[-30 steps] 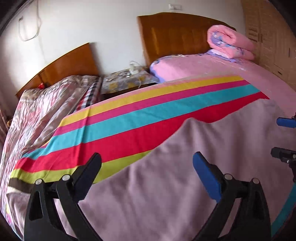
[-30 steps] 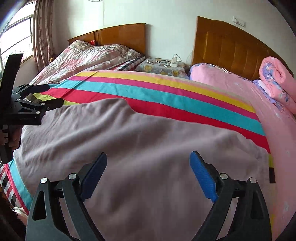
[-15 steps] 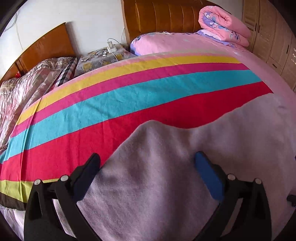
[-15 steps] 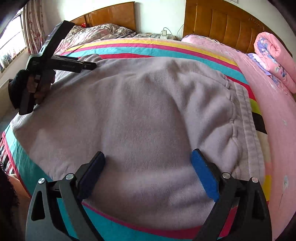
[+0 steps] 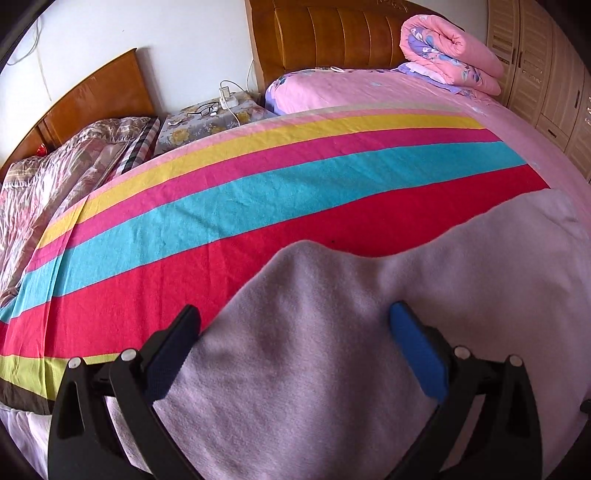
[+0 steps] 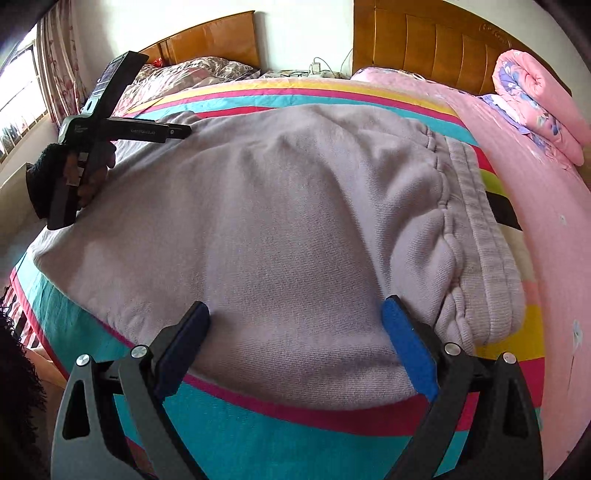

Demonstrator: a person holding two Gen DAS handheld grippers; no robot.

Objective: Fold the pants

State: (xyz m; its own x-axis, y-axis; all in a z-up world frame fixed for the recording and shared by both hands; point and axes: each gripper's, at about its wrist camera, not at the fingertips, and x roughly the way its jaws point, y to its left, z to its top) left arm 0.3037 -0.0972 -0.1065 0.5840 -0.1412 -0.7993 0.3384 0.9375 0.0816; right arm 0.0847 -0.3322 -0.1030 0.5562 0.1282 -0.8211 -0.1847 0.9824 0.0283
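Both tongs agape: your left gripper (image 5: pixel 291 343) and right gripper (image 6: pixel 295 328) grip nothing. Pants (image 6: pixel 277 221) lie on striped blanket (image 5: pixel 221 206), waistband (image 6: pixel 476 221) at 3 o'clock. Grabbing one layer will skew the fold.

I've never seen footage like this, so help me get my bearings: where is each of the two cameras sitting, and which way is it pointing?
Left wrist view: sits on the left gripper, looks over the lilac fleece pants and striped bedspread toward the wooden headboards; its own open fingers show.
Right wrist view: sits on the right gripper, faces the pants' ribbed waistband; its own open fingers, the left gripper and the hand show.
Shared: pants, bedspread, rolled pink quilt.
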